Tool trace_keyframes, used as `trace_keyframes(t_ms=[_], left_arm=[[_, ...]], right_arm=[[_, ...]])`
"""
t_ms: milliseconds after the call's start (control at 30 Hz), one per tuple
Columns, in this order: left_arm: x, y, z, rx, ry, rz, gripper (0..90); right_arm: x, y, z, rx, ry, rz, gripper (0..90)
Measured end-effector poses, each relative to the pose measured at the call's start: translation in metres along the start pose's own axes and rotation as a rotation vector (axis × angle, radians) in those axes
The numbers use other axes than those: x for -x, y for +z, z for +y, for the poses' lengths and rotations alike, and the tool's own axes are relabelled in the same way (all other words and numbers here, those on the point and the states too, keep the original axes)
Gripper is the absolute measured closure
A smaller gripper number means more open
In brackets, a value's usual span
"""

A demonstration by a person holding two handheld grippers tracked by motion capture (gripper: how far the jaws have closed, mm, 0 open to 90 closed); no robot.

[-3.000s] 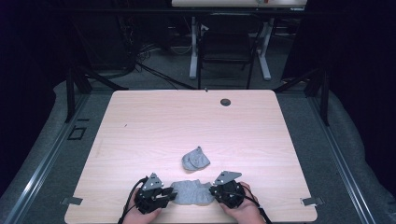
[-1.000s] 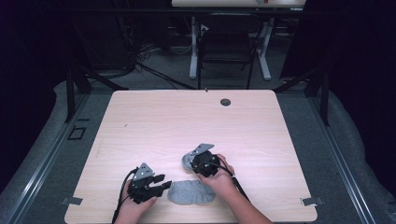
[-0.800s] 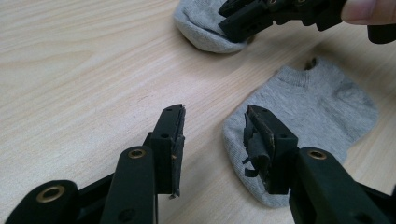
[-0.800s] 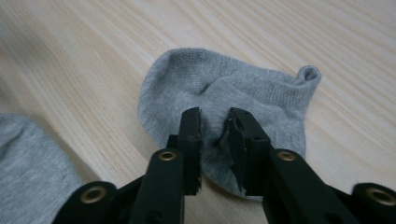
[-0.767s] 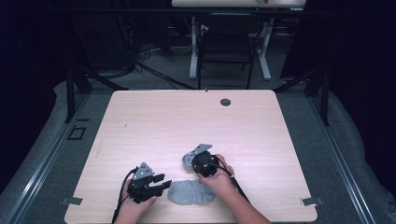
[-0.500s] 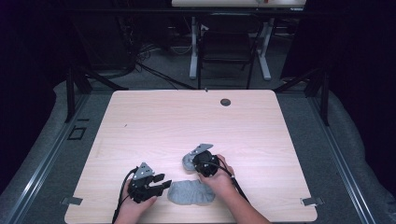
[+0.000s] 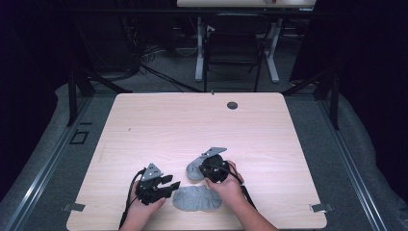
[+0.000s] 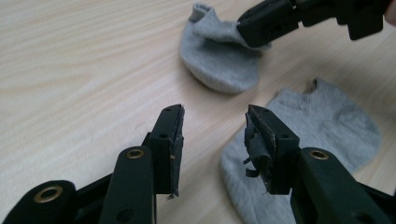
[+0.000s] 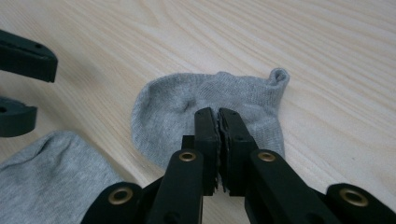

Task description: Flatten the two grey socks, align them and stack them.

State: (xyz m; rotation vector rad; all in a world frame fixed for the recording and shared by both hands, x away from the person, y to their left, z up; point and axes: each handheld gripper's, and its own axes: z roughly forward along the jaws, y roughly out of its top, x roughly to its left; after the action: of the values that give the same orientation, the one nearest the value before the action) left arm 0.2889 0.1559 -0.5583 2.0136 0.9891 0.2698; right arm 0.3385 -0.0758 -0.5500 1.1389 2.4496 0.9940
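**A:** Where do things stand with the two socks?

**B:** Take the flat sock (image 7: 197, 198) as the landmark: it lies spread out on the table (image 7: 159, 125) close to the person's edge. The second sock (image 9: 205, 109) is just beyond it, bunched and partly folded, a bare strip of wood between them in the left gripper view.

**A:** And the grippers?

**B:** The right gripper (image 9: 218, 122) sits over the second sock, on the far side of the flat one. Its jaws have just been closing and now stand pressed together, with a fold of grey knit pinched between the tips (the right gripper view shows the fabric dimpling right at the jaw ends). The left gripper (image 8: 214, 140) hovers at the flat sock's left end, jaws spread with nothing between them; one pad overhangs the sock's edge, but I can't tell whether it touches the fabric.

**A:** So how far along is the work?

**B:** Early to middle, I'd judge. One sock looks laid out already, flat and smoothed. The other is only now gripped and lies crumpled where it is, cuff (image 9: 279, 76) curled up at one end. If the aim is to pair them, what's left is lifting that second sock, bringing it over the flat one, lining up toes and cuffs, and then any folding.

**A:** Anything to watch?

**B:** The pinch looks shallow, so the sock could slip free on the lift. The left gripper seems placed to pin the flat sock down.
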Motion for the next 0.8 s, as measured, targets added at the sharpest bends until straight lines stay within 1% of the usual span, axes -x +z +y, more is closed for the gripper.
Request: trace_keyframes(t_ms=[67, 167, 200, 233, 267, 333, 367, 467, 500, 567, 600, 667, 733, 767, 800], left_arm=[[0.001, 0.004, 0.005, 0.004, 0.004, 0.008, 56.8], [0.001, 0.013, 0.013, 0.005, -0.004, 0.018, 56.8], [0.001, 0.015, 0.016, 0.001, -0.010, 0.016, 56.8], [0.001, 0.019, 0.017, 0.003, -0.022, 0.012, 56.8], [0.002, 0.021, 0.019, 0.003, -0.025, 0.010, 56.7], [0.003, 0.027, 0.021, 0.002, -0.026, 0.006, 56.5], [0.004, 0.029, 0.022, -0.003, -0.017, 0.006, 56.5], [0.005, 0.037, 0.023, -0.013, -0.009, 0.023, 56.5], [0.006, 0.039, 0.023, -0.018, -0.012, 0.023, 56.5], [0.006, 0.043, 0.023, -0.026, -0.007, 0.035, 56.5], [0.006, 0.045, 0.022, -0.034, 0.004, 0.043, 56.5], [0.007, 0.048, 0.021, -0.039, 0.003, 0.055, 55.7], [0.006, 0.050, 0.019, -0.045, 0.000, 0.052, 55.2], [0.006, 0.050, 0.018, -0.048, -0.002, 0.052, 55.3], [0.006, 0.051, 0.018, -0.049, -0.002, 0.056, 56.1]], right_arm=[[0.000, -0.001, -0.001, 0.006, 0.004, 0.008, 86.4], [-0.001, -0.002, -0.002, 0.016, 0.013, 0.012, 86.4], [-0.001, -0.003, -0.003, 0.007, 0.008, 0.012, 86.4], [-0.001, -0.003, -0.003, 0.012, 0.009, 0.013, 86.4], [-0.001, -0.003, -0.003, 0.017, 0.011, 0.015, 86.4], [-0.001, -0.003, -0.004, 0.023, 0.021, 0.023, 86.4], [0.000, -0.004, -0.005, 0.021, 0.019, 0.022, 86.4], [0.000, -0.006, -0.006, 0.036, 0.035, 0.035, 86.4], [0.000, -0.006, -0.006, 0.033, 0.036, 0.038, 86.3], [0.000, -0.007, -0.007, 0.047, 0.050, 0.034, 86.4], [0.001, -0.008, -0.007, 0.042, 0.038, 0.030, 86.4], [0.001, -0.010, -0.007, 0.045, 0.044, 0.034, 86.3], [0.002, -0.010, -0.007, 0.046, 0.042, 0.034, 86.3], [0.002, -0.010, -0.008, 0.056, 0.051, 0.036, 86.3], [0.003, -0.011, -0.008, 0.048, 0.046, 0.036, 86.2]])
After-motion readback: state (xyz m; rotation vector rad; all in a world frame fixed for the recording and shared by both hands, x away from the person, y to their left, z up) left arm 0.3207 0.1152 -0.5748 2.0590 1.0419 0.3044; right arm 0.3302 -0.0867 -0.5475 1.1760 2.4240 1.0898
